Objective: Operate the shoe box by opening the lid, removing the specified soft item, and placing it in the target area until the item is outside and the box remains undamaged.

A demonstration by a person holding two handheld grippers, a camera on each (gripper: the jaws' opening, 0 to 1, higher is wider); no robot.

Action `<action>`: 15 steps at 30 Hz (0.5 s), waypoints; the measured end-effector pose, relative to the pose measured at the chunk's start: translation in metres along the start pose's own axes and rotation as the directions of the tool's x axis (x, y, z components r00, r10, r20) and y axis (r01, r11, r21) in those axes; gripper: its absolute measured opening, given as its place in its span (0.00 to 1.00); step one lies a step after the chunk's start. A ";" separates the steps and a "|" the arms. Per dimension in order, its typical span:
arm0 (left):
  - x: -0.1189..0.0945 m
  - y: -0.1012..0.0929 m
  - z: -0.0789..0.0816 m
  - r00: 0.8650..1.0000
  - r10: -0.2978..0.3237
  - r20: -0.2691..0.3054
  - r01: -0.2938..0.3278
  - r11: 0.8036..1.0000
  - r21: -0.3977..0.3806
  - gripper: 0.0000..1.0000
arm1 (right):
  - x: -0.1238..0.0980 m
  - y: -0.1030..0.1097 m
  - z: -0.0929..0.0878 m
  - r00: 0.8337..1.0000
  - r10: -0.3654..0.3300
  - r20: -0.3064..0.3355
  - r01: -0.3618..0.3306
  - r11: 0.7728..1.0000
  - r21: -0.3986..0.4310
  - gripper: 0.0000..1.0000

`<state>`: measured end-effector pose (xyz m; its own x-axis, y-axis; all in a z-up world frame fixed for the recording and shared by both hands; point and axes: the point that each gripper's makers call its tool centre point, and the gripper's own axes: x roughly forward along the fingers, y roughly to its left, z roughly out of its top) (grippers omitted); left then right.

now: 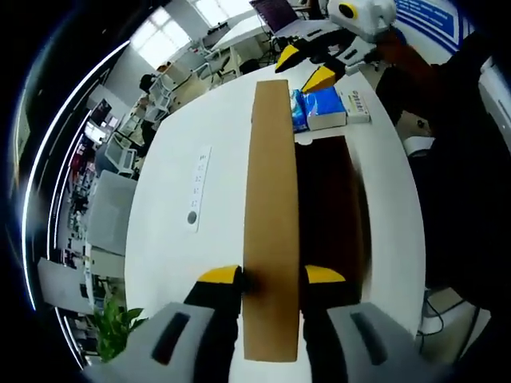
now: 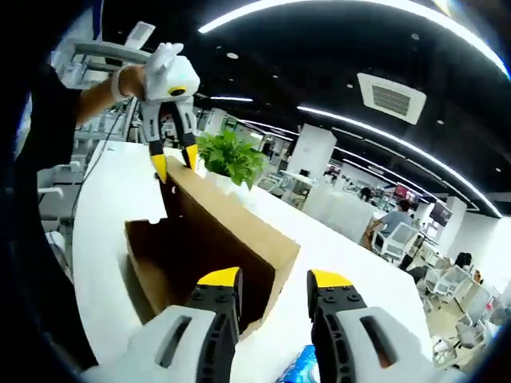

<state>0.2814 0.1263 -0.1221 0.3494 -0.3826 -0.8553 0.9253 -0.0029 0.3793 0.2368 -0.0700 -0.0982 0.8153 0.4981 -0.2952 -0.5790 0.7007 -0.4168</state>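
Left gripper view, left to right: open office in the background, potted plant (image 1: 114, 327) at lower left. White desk (image 1: 176, 239) carries a flush power strip (image 1: 197, 188) left of the box. Shoe box lid (image 1: 271, 223) stands raised on edge, seen as a long brown cardboard strip running up the middle of the view. Left gripper (image 1: 271, 276) has its yellow-tipped fingers (image 1: 220, 276) on either side of the lid's near end, pinching it. Right of the lid is the open shoe box (image 1: 331, 211), interior dark, contents can't be made out. Beyond the box's far end, on the desk: a blue soft pack (image 1: 318, 108) and a small white box (image 1: 356, 106) just beside it. The right gripper (image 1: 307, 68) comes in at top right, fingers parted, tips just above the far end of the lid and the blue pack, not closed on anything. A person's dark sleeve runs along the right edge.

Right gripper view, left to right: person's arm at upper left holding the left gripper (image 2: 173, 163), fingers clamped on the lid's top corner. Shoe box (image 2: 160, 263) sits open on the desk (image 2: 104, 239), lid (image 2: 231, 231) upright along its far side. Plant (image 2: 231, 155) behind the lid. Right gripper (image 2: 274, 279) at bottom, fingers (image 2: 219, 279) spread with nothing between them, near the box's end. A bit of the blue pack (image 2: 297, 369) shows at the bottom edge between them. Office chairs and seated people at far right.
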 end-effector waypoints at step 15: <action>0.003 0.000 -0.002 0.999 0.037 0.007 -0.037 0.999 0.024 0.29 | 0.044 0.050 0.047 0.935 0.257 -0.244 -0.342 0.834 -0.432 0.40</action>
<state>0.2831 0.1269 -0.1253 0.3821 -0.3888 -0.8384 0.9080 -0.0111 0.4189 0.2442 0.0109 -0.0917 0.6139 0.5214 -0.5926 -0.7615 0.1936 -0.6186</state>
